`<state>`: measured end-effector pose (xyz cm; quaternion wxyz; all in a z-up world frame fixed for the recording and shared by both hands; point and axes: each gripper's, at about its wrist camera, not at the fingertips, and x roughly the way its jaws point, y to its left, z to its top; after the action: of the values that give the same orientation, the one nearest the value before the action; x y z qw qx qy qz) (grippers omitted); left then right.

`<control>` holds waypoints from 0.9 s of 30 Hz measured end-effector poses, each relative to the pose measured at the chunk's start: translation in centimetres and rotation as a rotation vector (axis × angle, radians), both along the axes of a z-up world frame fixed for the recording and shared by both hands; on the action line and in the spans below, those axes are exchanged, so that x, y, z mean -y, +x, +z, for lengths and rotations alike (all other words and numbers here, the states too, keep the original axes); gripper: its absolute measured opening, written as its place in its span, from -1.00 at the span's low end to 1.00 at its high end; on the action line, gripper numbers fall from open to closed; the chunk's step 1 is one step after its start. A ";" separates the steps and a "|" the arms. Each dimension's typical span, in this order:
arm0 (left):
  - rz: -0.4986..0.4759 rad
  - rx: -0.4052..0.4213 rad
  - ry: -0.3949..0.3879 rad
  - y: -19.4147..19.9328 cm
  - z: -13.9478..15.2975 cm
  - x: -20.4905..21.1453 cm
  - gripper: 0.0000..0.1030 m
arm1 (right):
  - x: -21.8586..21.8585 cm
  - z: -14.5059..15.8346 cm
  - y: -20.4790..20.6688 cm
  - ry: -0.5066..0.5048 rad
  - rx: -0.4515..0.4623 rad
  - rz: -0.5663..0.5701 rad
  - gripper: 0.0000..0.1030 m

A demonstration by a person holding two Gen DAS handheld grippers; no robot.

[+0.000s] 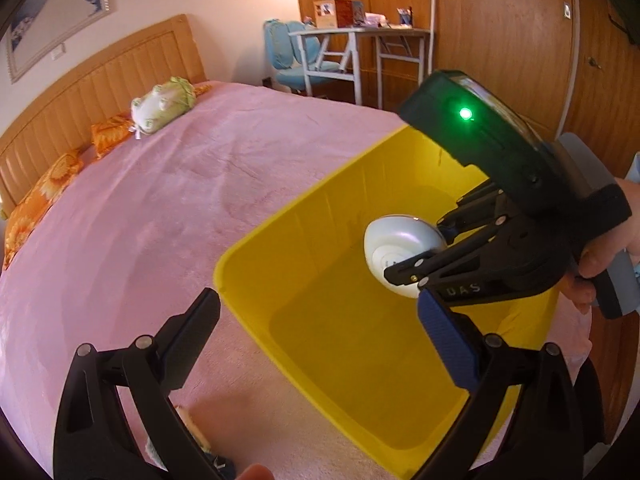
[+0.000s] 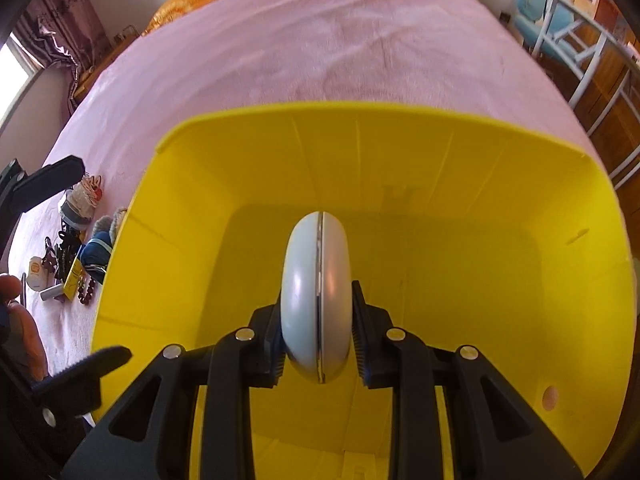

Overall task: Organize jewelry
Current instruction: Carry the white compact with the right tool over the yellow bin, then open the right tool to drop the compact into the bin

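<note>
A yellow plastic bin (image 1: 280,236) (image 2: 208,168) sits on the pink bedspread. My right gripper (image 2: 318,340) (image 1: 416,252) is shut on a round white clamshell case (image 2: 316,300) (image 1: 404,244) and holds it on edge inside the bin, above its floor. My left gripper (image 1: 320,340) is open and empty, its jaws astride the bin's near left wall. It also shows at the left edge of the right wrist view (image 2: 60,264). A pile of small jewelry and trinkets (image 2: 72,256) lies on the bed left of the bin.
The pink bed (image 1: 160,200) stretches away to a wooden headboard (image 1: 100,80) with orange pillows and a green plush toy (image 1: 164,104). A white desk (image 1: 360,36) and blue chair stand beyond the bed by wooden wardrobes.
</note>
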<state>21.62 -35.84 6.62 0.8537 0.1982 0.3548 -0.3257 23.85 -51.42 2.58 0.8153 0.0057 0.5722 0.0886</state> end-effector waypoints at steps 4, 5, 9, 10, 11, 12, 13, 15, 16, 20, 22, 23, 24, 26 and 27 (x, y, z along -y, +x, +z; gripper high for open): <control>-0.031 -0.053 0.070 0.8 -1.1 1.6 0.88 | 0.3 -1.0 1.2 -0.076 -0.089 -0.013 -0.44; -0.040 -0.067 0.090 1.1 -1.5 2.0 0.88 | 0.4 -1.4 1.6 -0.096 -0.120 -0.009 -0.44; -0.060 -0.078 0.120 1.2 -2.0 2.6 0.88 | 0.4 -2.6 2.4 -0.179 -0.197 0.003 -0.44; -0.062 -0.077 0.125 1.0 -2.1 2.6 0.88 | 0.3 -2.9 2.5 -0.192 -0.210 0.008 -0.43; -0.064 -0.078 0.131 1.0 -2.3 2.6 0.88 | 0.1 -3.1 2.5 -0.201 -0.220 0.015 -0.43; -0.066 -0.084 0.134 1.0 -2.6 2.6 0.88 | 0.0 -3.2 2.5 -0.203 -0.228 0.021 -0.43; -0.067 -0.092 0.132 1.0 -2.8 2.5 0.88 | -0.1 -3.3 2.5 -0.202 -0.235 0.026 -0.43; -0.059 -0.104 0.138 1.3 -3.2 2.5 0.88 | -0.2 -3.4 2.4 -0.198 -0.239 0.031 -0.43; -0.055 -0.108 0.145 1.5 -3.5 2.6 0.88 | -0.2 -3.3 2.3 -0.201 -0.239 0.031 -0.43; -0.055 -0.112 0.149 1.3 -3.6 2.6 0.88 | -0.3 -3.0 2.2 -0.194 -0.238 0.032 -0.29; -0.057 -0.110 0.148 1.3 -3.5 2.3 0.88 | -0.4 -2.8 1.9 -0.200 -0.238 0.037 -0.19; -0.057 -0.109 0.148 1.2 -3.5 2.2 0.88 | -0.3 -2.8 2.2 -0.201 -0.237 0.039 -0.18; -0.056 -0.108 0.148 1.3 -3.5 2.1 0.88 | -0.1 -2.8 2.3 -0.200 -0.236 0.039 -0.17; -0.052 -0.107 0.149 1.2 -3.4 1.8 0.88 | 0.0 -2.5 2.1 -0.201 -0.232 0.036 -0.17; -0.049 -0.106 0.150 1.1 -3.4 1.8 0.88 | 0.0 -2.4 2.1 -0.201 -0.230 0.034 -0.16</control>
<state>22.75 -37.65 3.20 0.8083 0.2526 0.4178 -0.3290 25.90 -51.46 0.20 0.7392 -0.0754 0.6679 0.0433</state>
